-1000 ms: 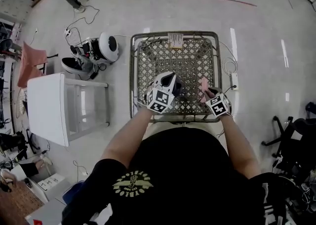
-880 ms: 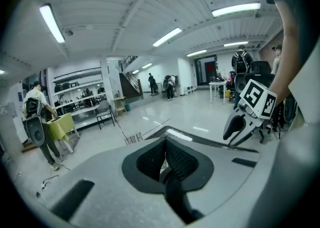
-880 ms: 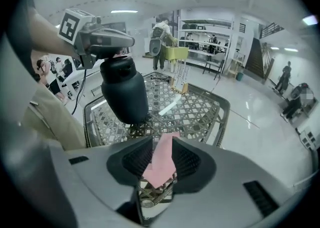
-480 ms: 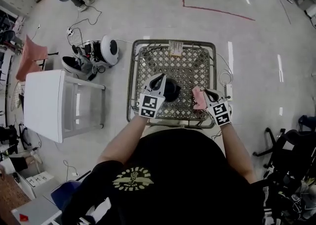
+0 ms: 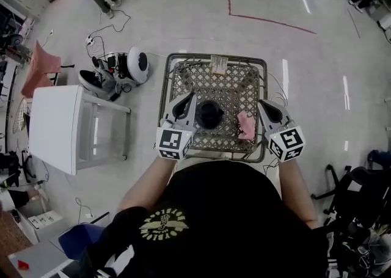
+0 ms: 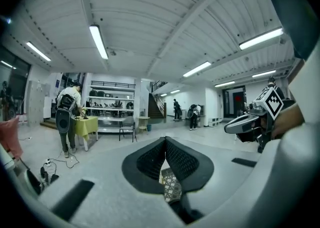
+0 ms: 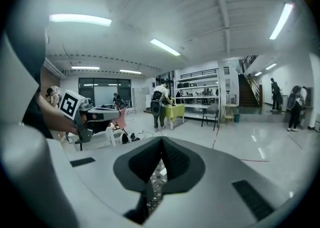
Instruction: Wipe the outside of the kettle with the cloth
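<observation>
1. The kettle (image 5: 209, 113) is black and upright, near the middle of the lattice surface (image 5: 235, 81) in the head view.
2. The cloth (image 5: 246, 125) is pink and crumpled. It lies on the surface at 4 o'clock of the kettle, just beside it.
3. On the left gripper (image 6: 165, 141), the fingers (image 6: 150, 161) are clenched with tips meeting and nothing between them. Only a sliver of lattice shows through the gap under the tips.
4. In the head view the left gripper sits at 9 o'clock of the kettle, near it and pointing to 12. The kettle is outside the fingers and apart from them.
5. The right gripper (image 7: 161, 140) has just been closing its fingers. They are now clenched tip to tip and hold nothing.
6. In the head view the right gripper is at 3 o'clock of the cloth. The cloth lies between it and the kettle, outside the fingers with no pad on it.
7. Both gripper views look out level across the hall. The right gripper shows at 3 o'clock in the left gripper view, and the left gripper at 9 o'clock in the right gripper view.
8. A white side table (image 5: 61, 125) stands on the floor (image 5: 183, 8) at 9 o'clock of the surface.
9. In the background a person (image 6: 67, 114) stands at a yellow-green table (image 6: 89, 127).
</observation>
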Motion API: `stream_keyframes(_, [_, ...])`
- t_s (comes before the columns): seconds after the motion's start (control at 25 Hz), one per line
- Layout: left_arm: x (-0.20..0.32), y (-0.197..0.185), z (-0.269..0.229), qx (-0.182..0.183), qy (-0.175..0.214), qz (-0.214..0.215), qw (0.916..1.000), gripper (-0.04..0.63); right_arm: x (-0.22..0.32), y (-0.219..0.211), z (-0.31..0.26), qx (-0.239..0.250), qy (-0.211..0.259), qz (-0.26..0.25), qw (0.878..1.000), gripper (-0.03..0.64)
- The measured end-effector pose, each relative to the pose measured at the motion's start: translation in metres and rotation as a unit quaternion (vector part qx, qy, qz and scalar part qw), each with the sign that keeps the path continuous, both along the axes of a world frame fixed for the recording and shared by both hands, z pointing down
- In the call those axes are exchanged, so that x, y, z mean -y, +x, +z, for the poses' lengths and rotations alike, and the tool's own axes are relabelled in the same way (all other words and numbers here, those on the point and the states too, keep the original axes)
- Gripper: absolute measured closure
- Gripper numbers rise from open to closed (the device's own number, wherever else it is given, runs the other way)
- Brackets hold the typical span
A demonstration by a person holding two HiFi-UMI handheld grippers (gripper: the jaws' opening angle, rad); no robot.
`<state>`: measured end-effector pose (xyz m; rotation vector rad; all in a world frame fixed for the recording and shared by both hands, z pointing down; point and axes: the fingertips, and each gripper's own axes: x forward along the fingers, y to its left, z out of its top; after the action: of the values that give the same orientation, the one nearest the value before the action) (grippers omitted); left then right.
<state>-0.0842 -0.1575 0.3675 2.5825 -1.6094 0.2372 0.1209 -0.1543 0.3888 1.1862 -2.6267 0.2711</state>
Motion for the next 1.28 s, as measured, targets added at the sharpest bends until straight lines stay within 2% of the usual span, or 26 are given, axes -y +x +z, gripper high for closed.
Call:
stream_keyframes(0.12, [-0.005, -0.002, -0.021, -0.007, 0.017, -0.012, 0.9998, 0.588, -0.002, -0.002, -0.023, 0.017, 0.014, -0.008, 1.000, 0.606])
stream_keyframes(0.28, [-0.009, -0.001, -0.047, -0.006, 0.040, -0.016, 0.9991, 0.588, -0.005, -0.003, -0.045, 0.014, 0.036, -0.009, 0.999, 0.606])
stream_keyframes(0.6, [-0.024, -0.005, -0.078, -0.005, 0.062, -0.040, 0.9973, 0.588, -0.014, 0.006, -0.051, 0.010, 0.051, -0.010, 0.999, 0.606])
stream_keyframes(0.96, [-0.045, -0.011, -0.076, 0.015, 0.056, -0.065, 0.9962, 0.588, -0.029, 0.004, -0.045, 0.027, 0.039, -0.029, 0.998, 0.606])
stream_keyframes(1.28, [-0.060, -0.008, -0.080, 0.020, 0.060, -0.051, 0.9967, 0.588, -0.047, 0.009, -0.045, 0.042, 0.041, -0.011, 0.998, 0.606])
